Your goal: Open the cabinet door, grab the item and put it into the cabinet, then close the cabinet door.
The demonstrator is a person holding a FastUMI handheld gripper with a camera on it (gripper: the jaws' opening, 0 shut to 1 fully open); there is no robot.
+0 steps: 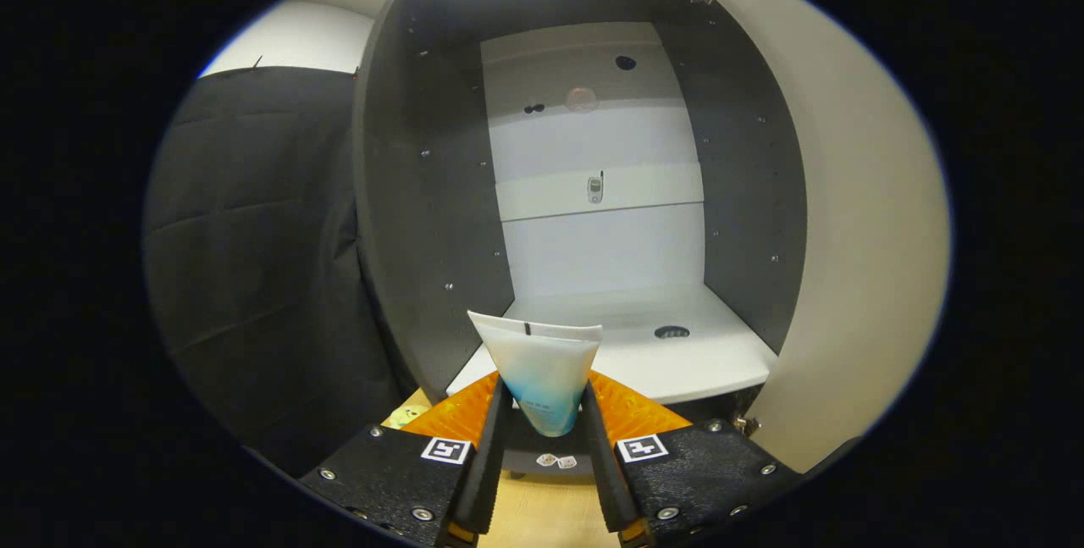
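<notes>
Dark cloth wall at left, gripper pinching a white-and-blue tube between both fingers, just before the open cabinet, small unclear object far inside, white shelf, door at right, partly cut off.

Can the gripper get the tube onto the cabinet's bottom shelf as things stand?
Probably yes: the door is swung open, the gripper is shut on the tube, and the bottom shelf just ahead looks unobstructed.

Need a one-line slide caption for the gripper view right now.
Gripper shut on a white-and-blue tube, held crimped end up before the open cabinet, its door swung right.
</notes>
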